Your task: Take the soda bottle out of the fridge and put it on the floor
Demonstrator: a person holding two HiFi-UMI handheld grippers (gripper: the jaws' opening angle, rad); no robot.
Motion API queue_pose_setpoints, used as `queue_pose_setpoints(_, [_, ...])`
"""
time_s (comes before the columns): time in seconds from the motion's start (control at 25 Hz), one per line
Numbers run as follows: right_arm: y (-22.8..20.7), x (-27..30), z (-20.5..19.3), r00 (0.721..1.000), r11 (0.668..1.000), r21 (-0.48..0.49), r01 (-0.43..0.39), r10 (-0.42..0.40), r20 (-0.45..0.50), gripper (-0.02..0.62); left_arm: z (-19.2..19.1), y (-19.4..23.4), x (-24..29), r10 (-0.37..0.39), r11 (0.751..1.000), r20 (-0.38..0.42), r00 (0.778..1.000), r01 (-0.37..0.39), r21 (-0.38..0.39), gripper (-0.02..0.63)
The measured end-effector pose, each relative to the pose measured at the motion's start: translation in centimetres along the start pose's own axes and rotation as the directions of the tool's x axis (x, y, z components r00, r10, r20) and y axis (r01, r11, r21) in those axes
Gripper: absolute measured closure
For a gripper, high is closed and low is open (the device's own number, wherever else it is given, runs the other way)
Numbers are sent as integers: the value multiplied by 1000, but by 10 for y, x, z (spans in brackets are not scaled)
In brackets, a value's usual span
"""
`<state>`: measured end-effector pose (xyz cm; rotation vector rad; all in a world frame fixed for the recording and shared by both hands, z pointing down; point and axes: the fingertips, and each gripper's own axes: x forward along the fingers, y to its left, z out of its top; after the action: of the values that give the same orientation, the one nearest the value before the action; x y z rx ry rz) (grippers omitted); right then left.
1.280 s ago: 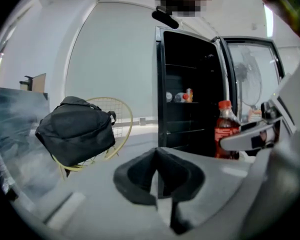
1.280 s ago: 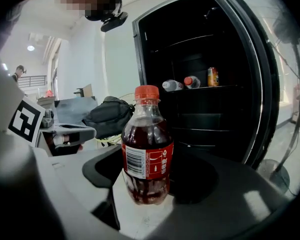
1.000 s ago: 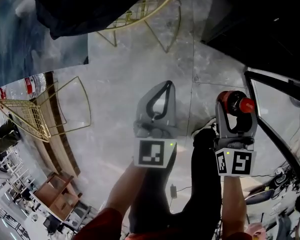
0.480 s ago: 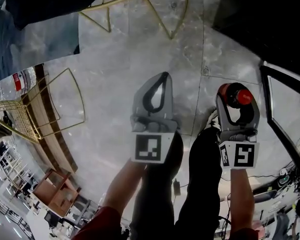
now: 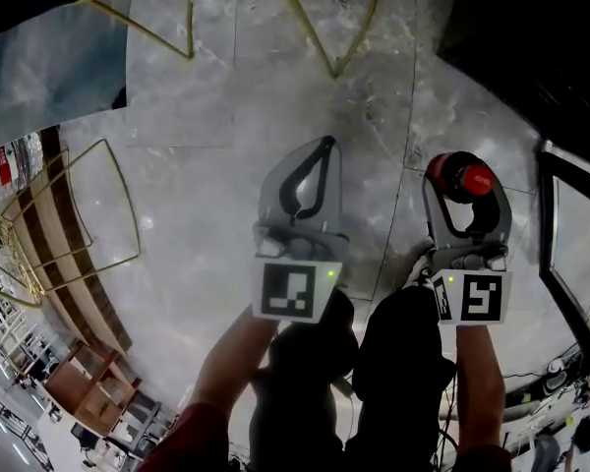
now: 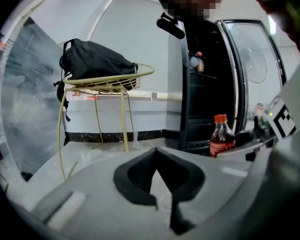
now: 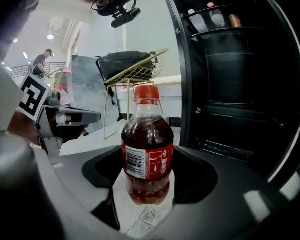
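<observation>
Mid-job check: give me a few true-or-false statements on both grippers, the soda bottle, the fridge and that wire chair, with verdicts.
The right gripper grips the soda bottle: true.
The left gripper holds something: false, its jaws are together with nothing between them.
The bottle's cap is blue: false, it is red.
A black bag lies on the yellow wire chair: true.
The fridge is shut: false, it stands open.

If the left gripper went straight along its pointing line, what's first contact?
Likely the floor: the left gripper tilts slightly down and nothing stands between. The yellow wire stand leg lies beyond, slightly left; depth is unclear.
</observation>
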<state>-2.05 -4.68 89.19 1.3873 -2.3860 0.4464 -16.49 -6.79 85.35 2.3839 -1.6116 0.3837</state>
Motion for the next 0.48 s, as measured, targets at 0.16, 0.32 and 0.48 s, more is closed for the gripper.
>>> queue_pose_setpoints(0.16, [-6, 25, -35, 1000, 1000, -12, -4, 4, 19, 296, -36, 2, 16, -15, 1000, 21, 1000, 15, 25, 606])
queue_pose_setpoints(0.32, [-7, 49, -64, 999, 999, -37, -25, 26, 26, 296, -67, 8, 33, -16, 999, 51, 999, 14, 34, 606])
queue_pose_setpoints(0.48, [-7, 66, -82, 998, 997, -51, -52, 54, 38, 296, -88, 12, 47, -1, 1000, 71, 997, -1, 20, 606])
